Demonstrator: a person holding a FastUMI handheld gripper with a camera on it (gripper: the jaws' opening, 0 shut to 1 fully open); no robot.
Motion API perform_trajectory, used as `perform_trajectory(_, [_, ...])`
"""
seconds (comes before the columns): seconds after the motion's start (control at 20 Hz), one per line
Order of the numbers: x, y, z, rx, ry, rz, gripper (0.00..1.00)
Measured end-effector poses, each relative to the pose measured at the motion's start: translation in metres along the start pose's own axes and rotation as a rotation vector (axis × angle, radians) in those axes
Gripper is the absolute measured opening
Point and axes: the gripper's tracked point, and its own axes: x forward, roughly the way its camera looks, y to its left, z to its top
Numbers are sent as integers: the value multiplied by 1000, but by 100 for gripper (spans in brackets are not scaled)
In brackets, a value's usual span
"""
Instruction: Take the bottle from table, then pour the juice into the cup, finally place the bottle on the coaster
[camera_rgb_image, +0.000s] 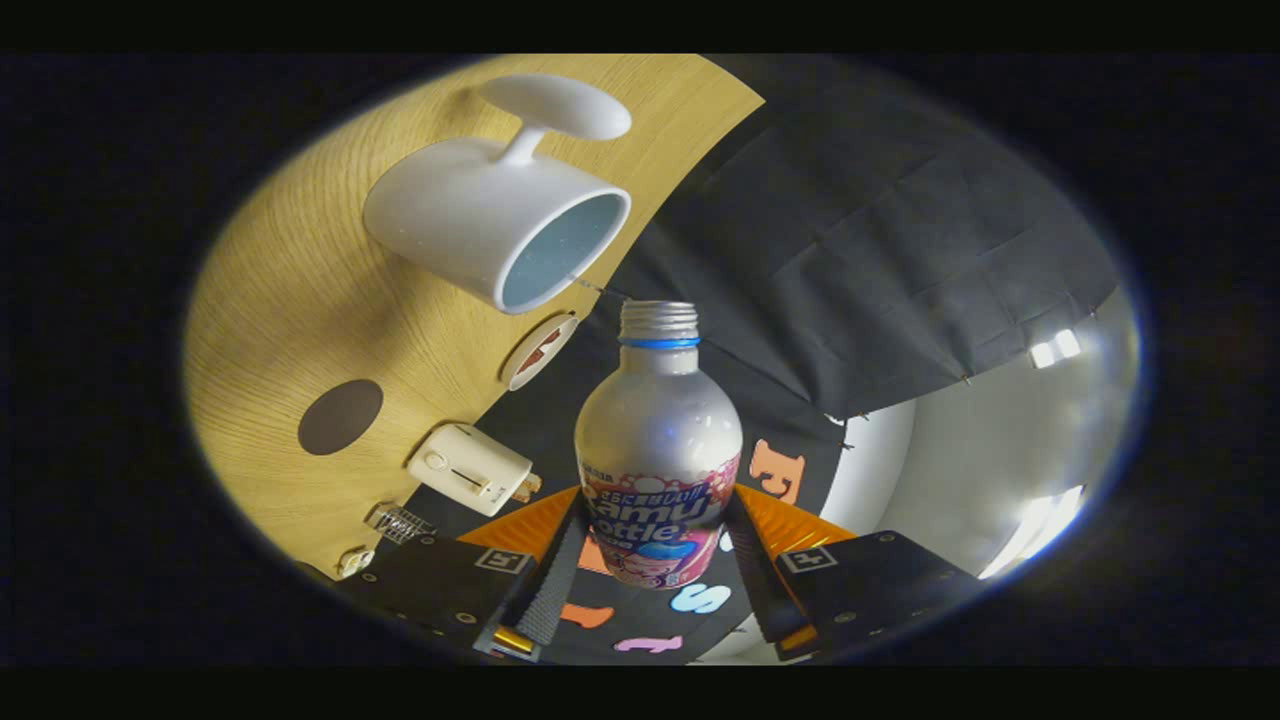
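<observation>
My gripper (655, 535) is shut on a silvery bottle (657, 440) with a pink label, a blue neck ring and an uncapped threaded neck. Both fingers (556, 565) press on its lower body. The whole view is rolled, so the wooden table (290, 300) stands on edge beside the bottle. A white cup (490, 215) with a broad handle stands on that table, its pale blue inside showing. The bottle's mouth lies just short of the cup's rim, a little apart from it. A dark brown round coaster (340, 416) lies on the table, off to the side of the fingers.
A small round white-and-red disc (540, 352) sits at the table's edge beside the bottle's neck. A cream toaster-like box (470, 468), a small wire rack (400, 522) and a small white item (355, 562) stand near the edge. Black cloth wall (880, 250) hangs beyond.
</observation>
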Motion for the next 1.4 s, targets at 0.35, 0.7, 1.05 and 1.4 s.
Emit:
perform_trajectory(0.35, [-5, 18, 12, 95, -2, 61, 75])
perform_trajectory(0.7, [-4, 28, 4, 385, 55, 93, 75])
perform_trajectory(1.05, [-2, 19, -14, 768, 147, 98, 75])
perform_trajectory(1.4, [-1, 40, -21, 1177, 242, 187, 76])
